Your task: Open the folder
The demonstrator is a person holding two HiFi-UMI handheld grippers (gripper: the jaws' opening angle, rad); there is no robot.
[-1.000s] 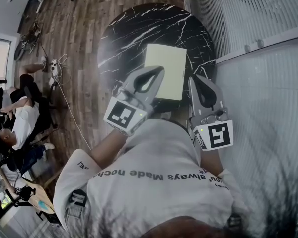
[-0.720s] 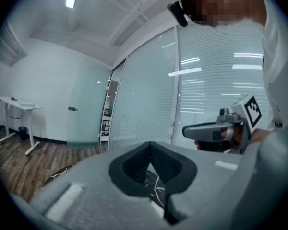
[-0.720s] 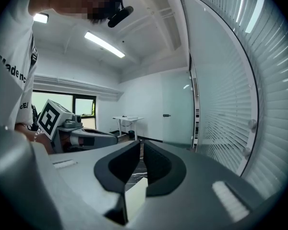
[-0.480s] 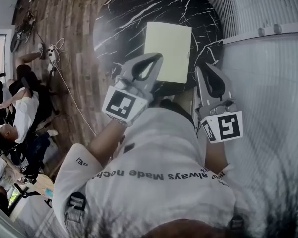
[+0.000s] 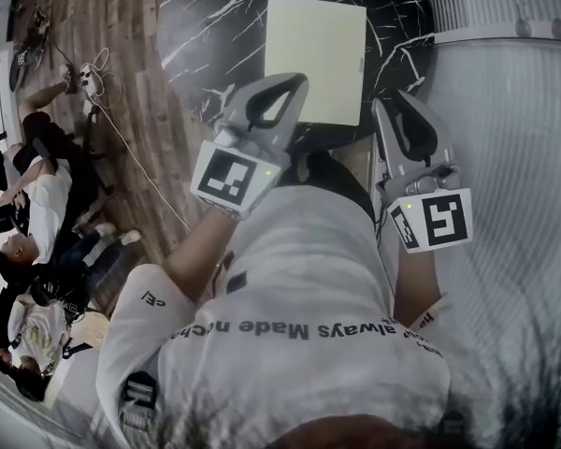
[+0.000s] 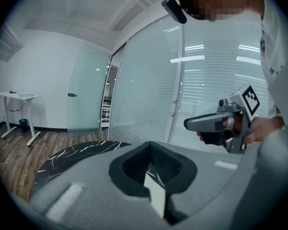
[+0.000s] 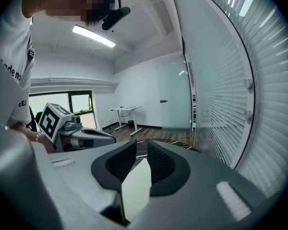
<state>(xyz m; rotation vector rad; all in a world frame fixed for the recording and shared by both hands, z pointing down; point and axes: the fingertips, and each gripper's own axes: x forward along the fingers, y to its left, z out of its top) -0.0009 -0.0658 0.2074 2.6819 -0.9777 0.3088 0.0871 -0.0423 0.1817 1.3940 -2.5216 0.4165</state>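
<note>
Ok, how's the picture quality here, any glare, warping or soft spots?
Head view: strong fisheye bend, the folder sharp on the black marble table, the bottom edge smeared and dark. Left gripper view: reflected light glares as streaks on the glass wall, corners vignetted. Right gripper view: the ceiling light is blown out, the blinds curve with the lens.

folder [image 5: 315, 59] near corner hidden, table [image 5: 215, 26] cropped
</note>
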